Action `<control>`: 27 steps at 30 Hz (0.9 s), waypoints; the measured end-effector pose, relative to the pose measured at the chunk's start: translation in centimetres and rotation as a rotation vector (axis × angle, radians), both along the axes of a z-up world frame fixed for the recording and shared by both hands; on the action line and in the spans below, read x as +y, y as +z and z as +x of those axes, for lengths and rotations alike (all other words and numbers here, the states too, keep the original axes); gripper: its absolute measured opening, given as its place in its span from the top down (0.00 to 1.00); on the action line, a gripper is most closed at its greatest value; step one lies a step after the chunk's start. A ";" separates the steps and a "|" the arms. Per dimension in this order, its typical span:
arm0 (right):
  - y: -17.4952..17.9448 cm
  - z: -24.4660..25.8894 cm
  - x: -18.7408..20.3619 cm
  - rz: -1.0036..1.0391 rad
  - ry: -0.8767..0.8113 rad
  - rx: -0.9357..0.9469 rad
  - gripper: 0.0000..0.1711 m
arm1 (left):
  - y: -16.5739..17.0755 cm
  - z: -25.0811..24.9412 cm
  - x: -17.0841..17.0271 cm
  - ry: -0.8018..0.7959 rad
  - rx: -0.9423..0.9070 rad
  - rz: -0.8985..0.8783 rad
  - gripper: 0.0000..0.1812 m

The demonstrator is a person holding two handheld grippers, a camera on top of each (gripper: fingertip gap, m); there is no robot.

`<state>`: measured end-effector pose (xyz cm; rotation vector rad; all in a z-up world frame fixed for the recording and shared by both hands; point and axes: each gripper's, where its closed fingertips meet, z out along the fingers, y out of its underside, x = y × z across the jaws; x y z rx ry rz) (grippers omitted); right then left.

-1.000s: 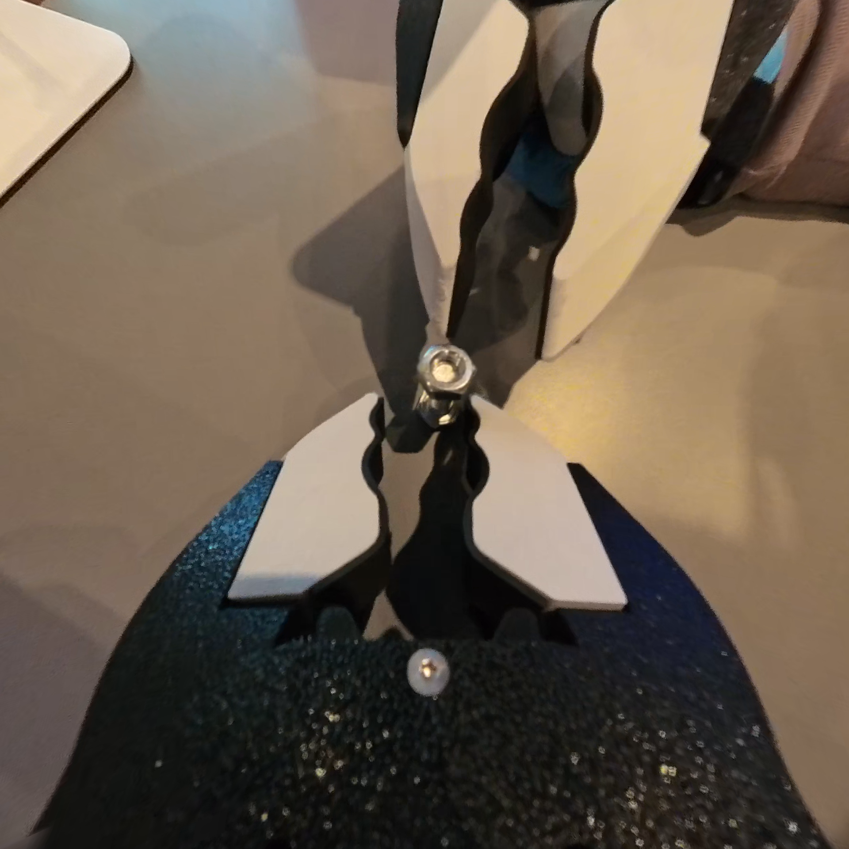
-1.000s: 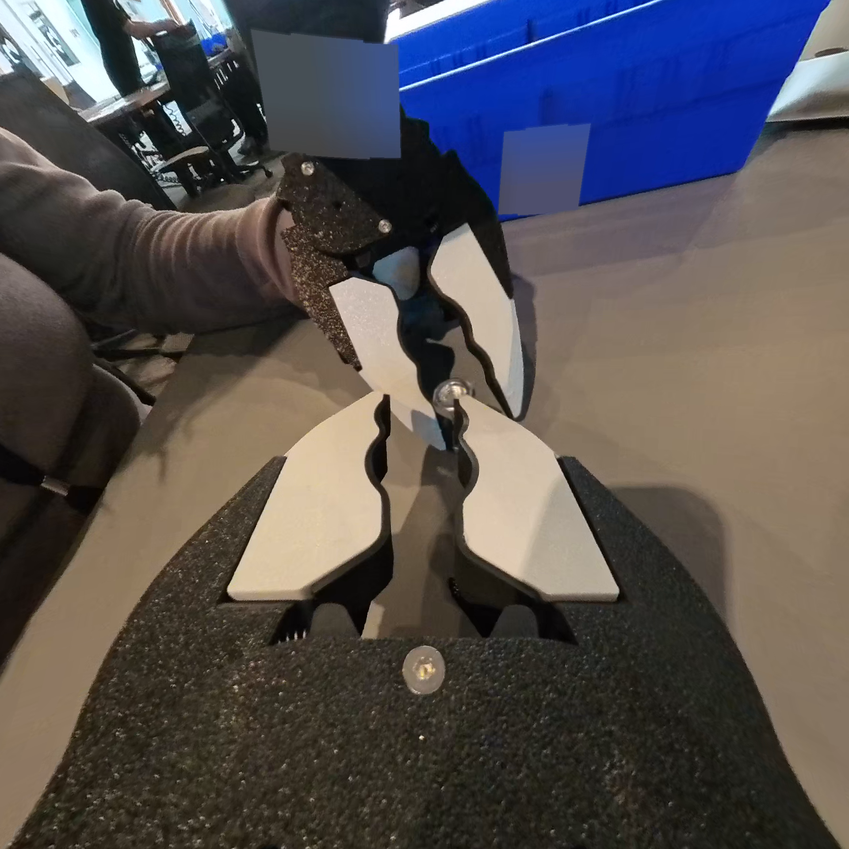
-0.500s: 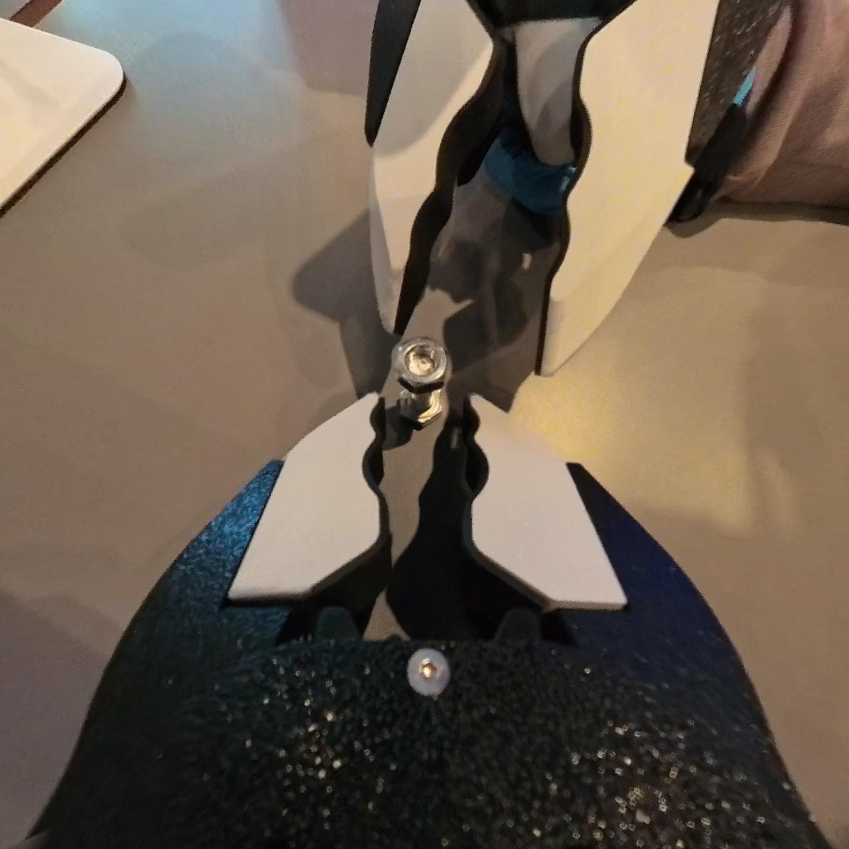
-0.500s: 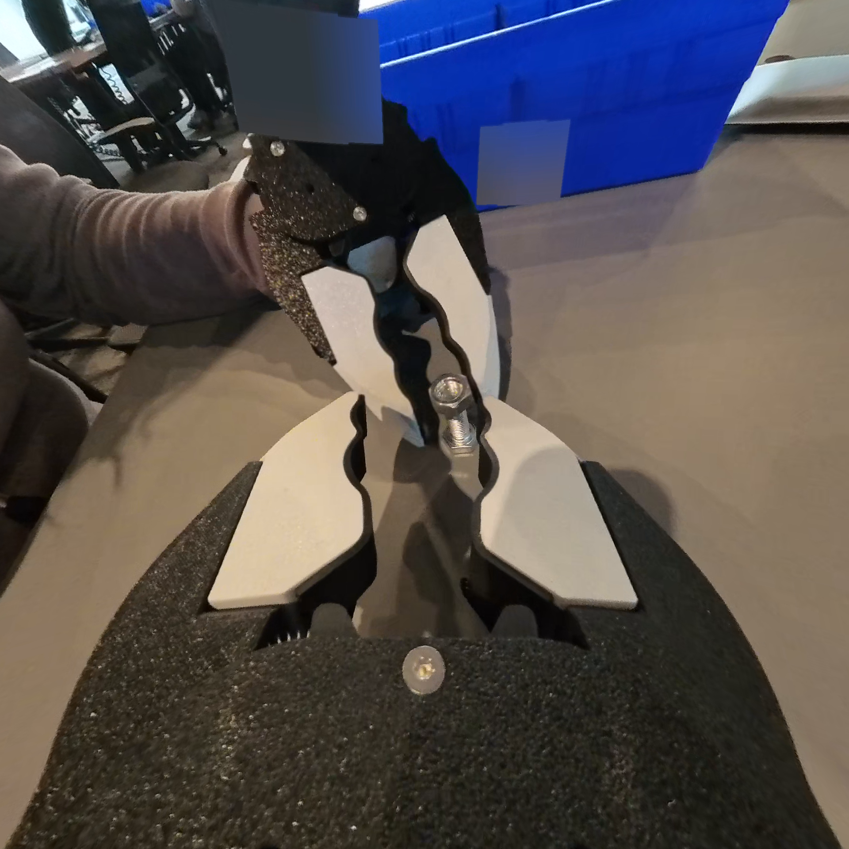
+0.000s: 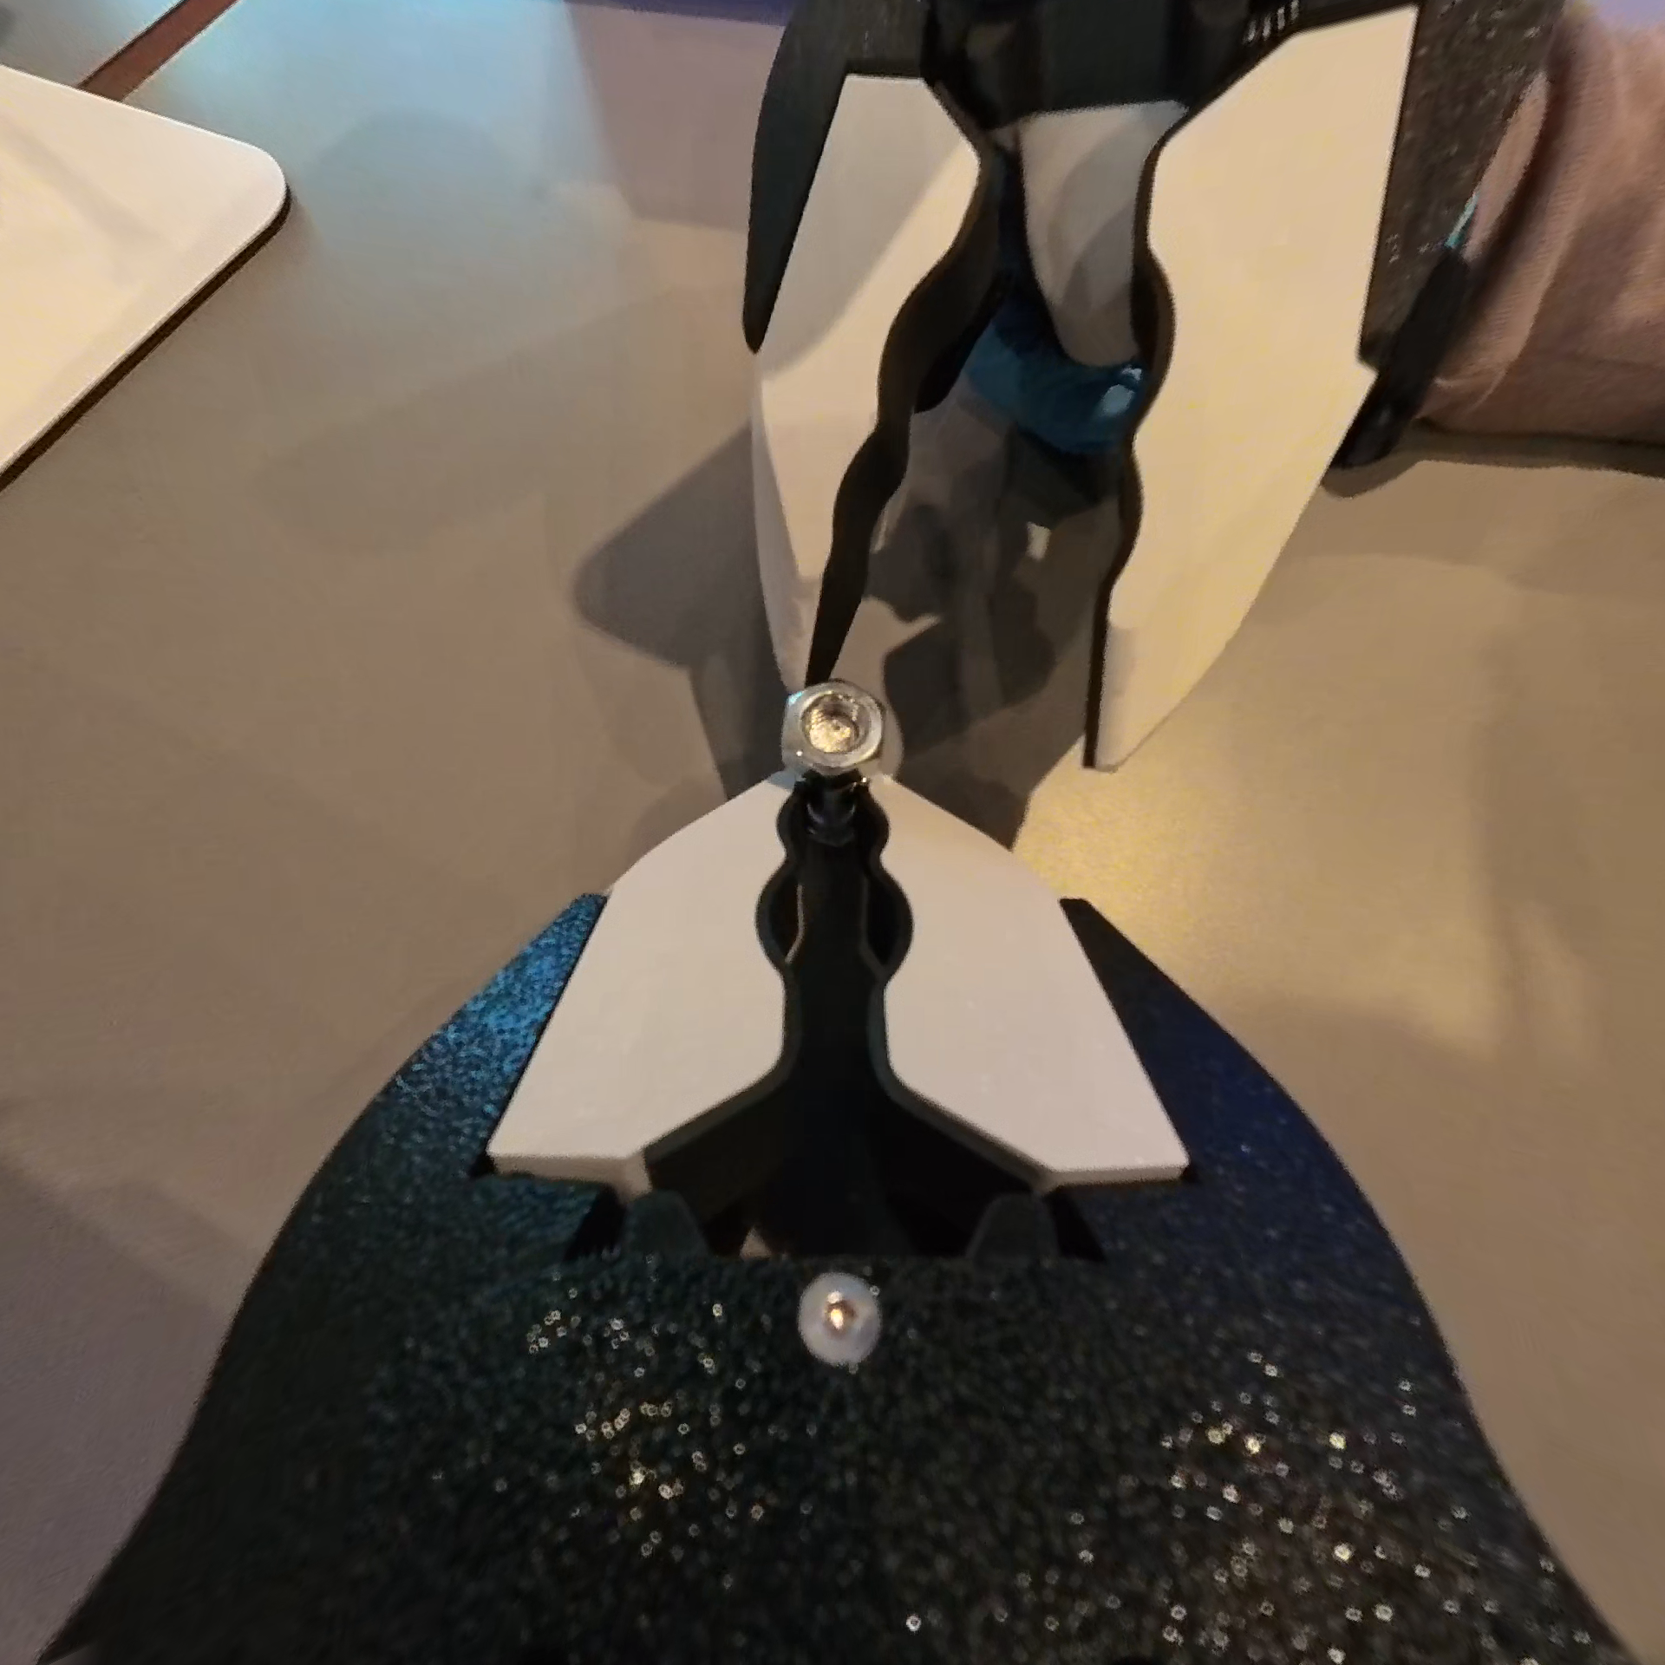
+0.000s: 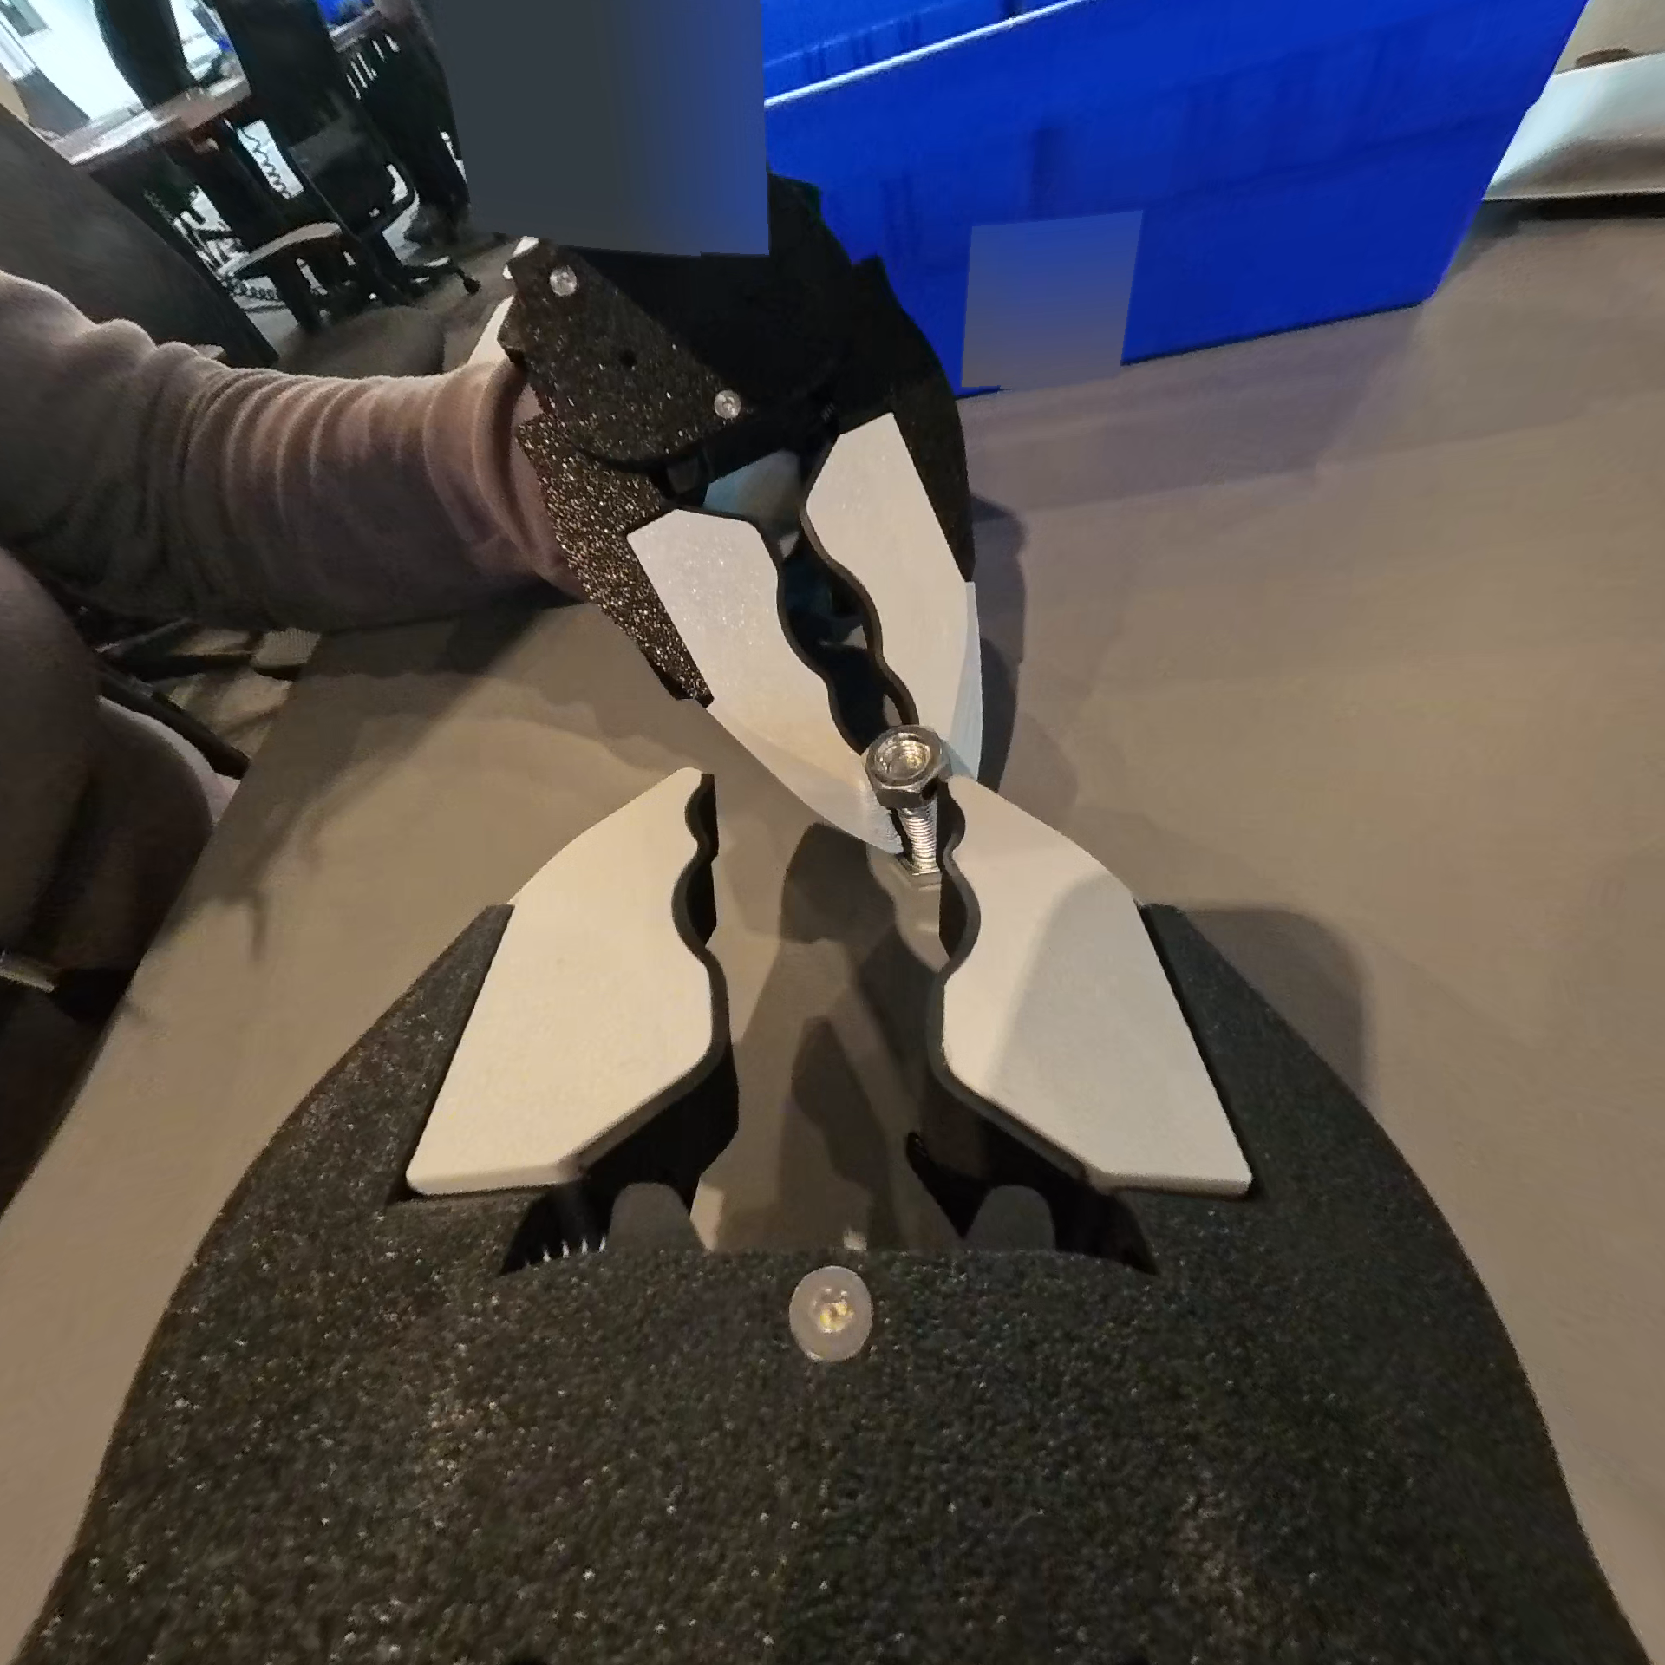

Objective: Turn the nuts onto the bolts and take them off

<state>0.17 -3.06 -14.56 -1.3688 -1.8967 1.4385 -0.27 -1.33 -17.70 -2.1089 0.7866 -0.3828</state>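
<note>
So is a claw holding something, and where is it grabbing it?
Yes. The left claw is shut on the bolt, pinching its threaded shaft just under the nut. The right claw is open and holds nothing.

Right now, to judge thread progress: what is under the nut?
Bare bolt threads run below the nut, pinched by the left tool. The bolt's foot is partly hidden behind a finger of the right tool.

A grey table fronts a blue bin, with office chairs farther off.
</note>
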 end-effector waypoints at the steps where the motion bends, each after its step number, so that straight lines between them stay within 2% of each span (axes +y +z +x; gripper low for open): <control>1: 0.1 0.0 0.0 -0.005 0.001 0.001 0.73 | 0.0 0.0 0.0 0.000 0.000 0.000 0.95; 8: 0.1 0.3 -0.1 -0.025 0.017 -0.005 0.74 | 0.0 0.0 0.0 -0.002 0.000 0.000 0.95; 10: 0.2 0.7 -0.4 -0.073 0.051 -0.015 0.79 | 0.0 0.0 -0.1 -0.001 0.000 0.000 0.95; 16: 0.5 0.3 0.3 -0.059 -0.006 0.019 0.76 | 0.0 0.0 -0.1 0.003 0.001 0.001 0.95; 18: 0.3 0.2 0.2 -0.048 -0.004 0.005 0.76 | 0.0 0.1 0.0 0.009 0.003 -0.001 0.84; 19: 0.3 0.2 0.2 -0.047 -0.003 0.002 0.75 | -0.1 0.2 0.0 0.005 0.001 -0.006 0.82; 21: 0.3 0.2 0.3 -0.054 -0.006 0.004 0.75 | -0.1 0.4 0.1 0.007 0.001 -0.006 0.84; 24: 0.5 0.1 0.5 -0.061 -0.020 0.015 0.75 | 0.0 0.6 0.3 0.020 0.000 -0.001 0.93; 27: 0.5 0.0 0.5 -0.056 -0.023 0.015 0.75 | 0.0 0.6 0.4 0.028 0.000 -0.001 0.95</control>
